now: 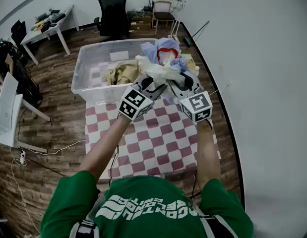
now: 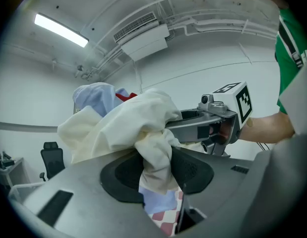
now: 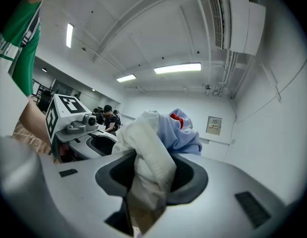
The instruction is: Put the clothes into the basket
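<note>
The clear, boxy plastic basket [image 1: 80,68] sits at the far end of the red-and-white checked tablecloth [image 1: 158,143], with a crumpled tan garment [image 1: 122,74] lying inside. The left gripper [image 2: 155,170] is clamped on a soft, wrinkled cream cloth [image 2: 128,125]. The right gripper [image 3: 151,175] pinches the same cream cloth, which is bunched with a pale blue garment [image 3: 182,133] edged in red. The bundle is held up at the basket's right end.

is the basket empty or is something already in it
Not empty: a tan garment lies crumpled inside the clear basket.
</note>
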`<state>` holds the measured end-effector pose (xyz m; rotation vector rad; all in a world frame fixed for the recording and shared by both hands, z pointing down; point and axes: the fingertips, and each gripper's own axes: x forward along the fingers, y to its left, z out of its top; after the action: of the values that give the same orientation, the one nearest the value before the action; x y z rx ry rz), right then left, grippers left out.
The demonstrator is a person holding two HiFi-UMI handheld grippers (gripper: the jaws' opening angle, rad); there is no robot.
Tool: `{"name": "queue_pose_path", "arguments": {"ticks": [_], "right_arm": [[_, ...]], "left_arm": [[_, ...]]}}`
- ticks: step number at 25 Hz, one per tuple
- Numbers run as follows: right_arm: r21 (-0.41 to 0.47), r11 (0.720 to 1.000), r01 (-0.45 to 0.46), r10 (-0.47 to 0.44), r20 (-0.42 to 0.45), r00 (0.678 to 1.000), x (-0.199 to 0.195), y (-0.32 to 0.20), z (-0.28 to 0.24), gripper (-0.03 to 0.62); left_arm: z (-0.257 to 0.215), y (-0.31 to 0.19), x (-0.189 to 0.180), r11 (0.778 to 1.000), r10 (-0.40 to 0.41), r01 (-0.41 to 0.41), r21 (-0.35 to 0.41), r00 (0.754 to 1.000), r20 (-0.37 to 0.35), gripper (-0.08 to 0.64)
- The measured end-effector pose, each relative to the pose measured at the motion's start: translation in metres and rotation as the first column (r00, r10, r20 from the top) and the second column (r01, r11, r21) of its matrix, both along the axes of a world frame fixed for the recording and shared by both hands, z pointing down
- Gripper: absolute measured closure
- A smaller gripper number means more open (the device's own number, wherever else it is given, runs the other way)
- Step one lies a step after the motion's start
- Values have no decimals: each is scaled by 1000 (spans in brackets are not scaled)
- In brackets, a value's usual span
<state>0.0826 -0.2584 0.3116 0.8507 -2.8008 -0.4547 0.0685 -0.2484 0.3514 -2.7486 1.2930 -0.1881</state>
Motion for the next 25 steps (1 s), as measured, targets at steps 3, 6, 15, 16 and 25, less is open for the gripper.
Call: {"name": "queue_pose_path", "arguments": {"ticks": [3,6,15,16,25], "right_arm": [[44,998,34,-34,10,999,-22,5,-22,439],[86,994,67,-68,13,998,-45,10,-40,439],[138,979,150,-153,13,988,-102,16,-63,439],[139,977,160,-163,11,987,-109,15,-64,439],[127,964,232,-232,-13,973,-158,3,-55,439]], "left_arm": [[-20,3,-22,999,-32,32,41,999,10,407],[-39,7,-44,995,-66,65,78,998,14,407],[-61,10,-101,980,-158,152,131,987,35,407],[-62,10,-108,978,-168,162,131,985,33,407],[-53,-1,-156,965,-238,234,117,971,17,408]]}}
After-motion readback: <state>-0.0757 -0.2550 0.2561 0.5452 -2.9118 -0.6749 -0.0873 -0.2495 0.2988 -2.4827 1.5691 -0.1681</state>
